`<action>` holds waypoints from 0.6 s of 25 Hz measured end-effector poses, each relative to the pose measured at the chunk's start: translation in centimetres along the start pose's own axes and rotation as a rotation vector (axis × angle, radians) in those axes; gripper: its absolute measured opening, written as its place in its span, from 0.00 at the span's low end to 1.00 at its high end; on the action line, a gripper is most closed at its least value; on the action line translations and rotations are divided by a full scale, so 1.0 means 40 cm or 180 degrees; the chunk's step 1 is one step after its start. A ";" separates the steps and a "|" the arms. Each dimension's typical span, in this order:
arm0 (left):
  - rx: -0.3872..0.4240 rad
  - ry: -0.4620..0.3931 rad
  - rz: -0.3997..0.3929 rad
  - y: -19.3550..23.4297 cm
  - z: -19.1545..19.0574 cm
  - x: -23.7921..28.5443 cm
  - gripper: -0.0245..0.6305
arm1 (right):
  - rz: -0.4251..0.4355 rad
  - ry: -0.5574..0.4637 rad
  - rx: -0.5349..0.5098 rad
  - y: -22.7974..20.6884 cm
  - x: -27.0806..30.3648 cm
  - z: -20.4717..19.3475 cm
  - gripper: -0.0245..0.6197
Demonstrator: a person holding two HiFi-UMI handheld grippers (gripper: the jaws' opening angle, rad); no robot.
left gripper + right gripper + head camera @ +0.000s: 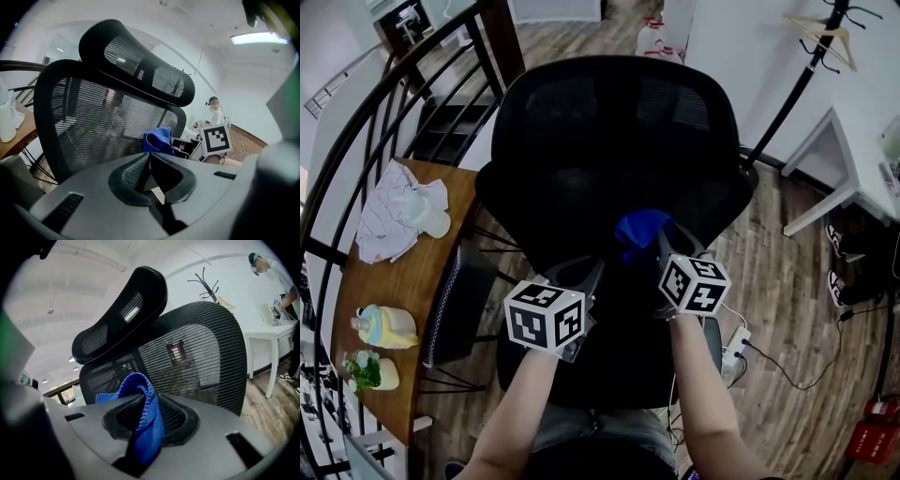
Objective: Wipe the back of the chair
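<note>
A black mesh office chair stands in front of me, its back (619, 159) facing me and a headrest (136, 70) on top. My right gripper (661, 239) is shut on a blue cloth (639, 230) held against the lower middle of the chair back. In the right gripper view the blue cloth (145, 413) folds out between the jaws, right by the mesh (201, 352). My left gripper (591, 269) is just left of the cloth, close to the mesh; in its own view its jaws (149, 156) are shut and hold nothing, with the cloth (158, 140) just beyond them.
A wooden table (441, 234) at the left carries a crumpled white cloth (398, 211) and bottles (384, 326). A dark stair railing (356, 122) curves behind it. At the right are a white desk (853, 159), a coat rack (806, 66) and a power strip (736, 352).
</note>
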State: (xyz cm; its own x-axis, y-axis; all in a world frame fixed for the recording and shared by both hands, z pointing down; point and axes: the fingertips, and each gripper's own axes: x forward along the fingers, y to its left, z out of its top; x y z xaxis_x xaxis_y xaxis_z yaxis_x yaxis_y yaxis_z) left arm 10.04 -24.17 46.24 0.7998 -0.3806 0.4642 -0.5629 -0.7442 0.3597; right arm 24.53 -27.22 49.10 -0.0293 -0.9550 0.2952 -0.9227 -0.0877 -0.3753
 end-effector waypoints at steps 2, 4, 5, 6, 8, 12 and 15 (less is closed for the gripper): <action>0.0049 0.0021 -0.0038 -0.021 0.000 0.016 0.07 | -0.0057 -0.0015 0.0022 -0.030 -0.014 0.006 0.18; 0.0083 0.0034 -0.0070 -0.038 0.001 0.029 0.07 | -0.0115 -0.0031 0.0033 -0.059 -0.028 0.012 0.18; 0.0090 0.0037 -0.0087 -0.046 0.001 0.035 0.07 | -0.0146 -0.0041 0.0045 -0.074 -0.035 0.016 0.18; 0.0093 0.0039 -0.0104 -0.054 0.002 0.041 0.07 | -0.0180 -0.0052 0.0061 -0.089 -0.043 0.019 0.18; 0.0098 0.0041 -0.0134 -0.066 0.002 0.052 0.07 | -0.0250 -0.0075 0.0098 -0.120 -0.055 0.025 0.18; 0.0102 0.0065 -0.0168 -0.084 -0.007 0.069 0.07 | -0.0355 -0.0107 0.0143 -0.170 -0.076 0.033 0.18; 0.0098 0.0083 -0.0188 -0.098 -0.014 0.079 0.07 | -0.0435 -0.0122 0.0170 -0.203 -0.094 0.038 0.18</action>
State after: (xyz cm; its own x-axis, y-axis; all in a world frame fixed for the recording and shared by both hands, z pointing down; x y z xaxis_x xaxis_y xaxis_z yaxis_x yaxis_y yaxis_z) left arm 14.64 -22.16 46.75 0.8256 -0.3214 0.4639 -0.5078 -0.7817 0.3621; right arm 32.72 -23.34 49.72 0.1109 -0.9431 0.3134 -0.8954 -0.2317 -0.3803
